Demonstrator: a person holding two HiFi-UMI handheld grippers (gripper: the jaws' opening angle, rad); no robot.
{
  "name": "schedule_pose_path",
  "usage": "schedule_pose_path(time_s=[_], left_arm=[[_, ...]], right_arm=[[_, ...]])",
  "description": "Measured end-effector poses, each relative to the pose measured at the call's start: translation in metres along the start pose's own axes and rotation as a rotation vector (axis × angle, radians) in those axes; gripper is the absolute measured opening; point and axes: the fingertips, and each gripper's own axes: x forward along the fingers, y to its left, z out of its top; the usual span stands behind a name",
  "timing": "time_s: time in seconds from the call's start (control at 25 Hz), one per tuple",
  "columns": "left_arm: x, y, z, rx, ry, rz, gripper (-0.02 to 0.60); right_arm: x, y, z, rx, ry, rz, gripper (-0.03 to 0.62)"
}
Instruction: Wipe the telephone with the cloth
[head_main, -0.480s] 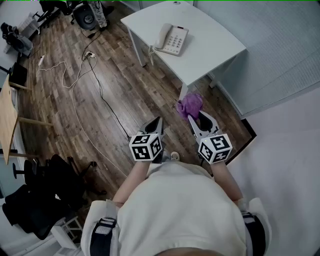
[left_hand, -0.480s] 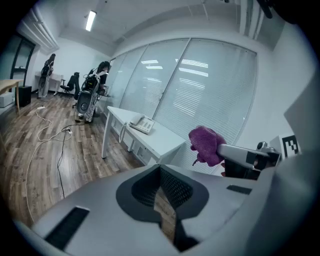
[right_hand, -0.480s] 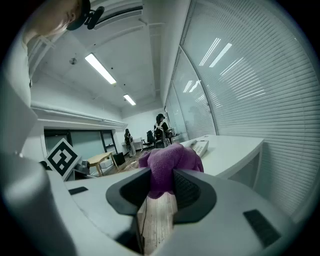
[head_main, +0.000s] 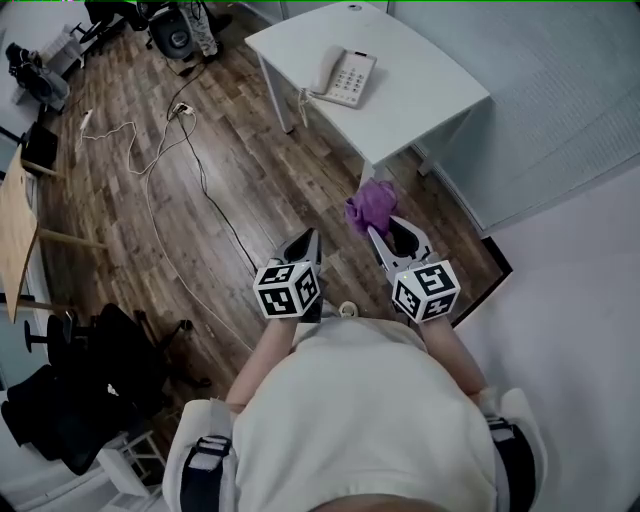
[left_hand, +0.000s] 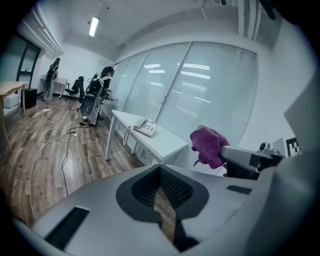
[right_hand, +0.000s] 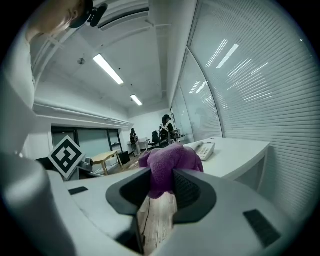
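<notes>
A white desk telephone (head_main: 342, 76) lies on a white table (head_main: 420, 100), well ahead of both grippers. It also shows small in the left gripper view, telephone (left_hand: 146, 127), and in the right gripper view, telephone (right_hand: 205, 148). My right gripper (head_main: 382, 234) is shut on a bunched purple cloth (head_main: 373, 207), held in the air short of the table's near edge. The cloth (right_hand: 170, 165) sticks out between the pads and also appears as the cloth (left_hand: 208, 145) at the right of the left gripper view. My left gripper (head_main: 303, 243) hangs beside it, shut and with nothing in it.
White and black cables (head_main: 160, 170) trail across the wooden floor left of the table. Office chairs (head_main: 70, 400) stand at the lower left, and a wooden desk edge (head_main: 12, 240) runs along the far left. A wall with blinds (head_main: 560, 110) rises to the right.
Both grippers and the cloth have shifted slightly up and left in the head view, a little closer to the table.
</notes>
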Motion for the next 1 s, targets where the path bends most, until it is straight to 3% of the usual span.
schedule_pose_path(time_s=[0.28, 1.0], left_arm=[[-0.001, -0.01, -0.003, 0.01, 0.014, -0.017, 0.02], [0.013, -0.008, -0.001, -0.019, 0.016, -0.007, 0.02]], right_arm=[[-0.01, -0.003, -0.004, 0.056, -0.012, -0.002, 0.14], [0.0, -0.017, -0.004, 0.067, -0.001, -0.002, 0.14]])
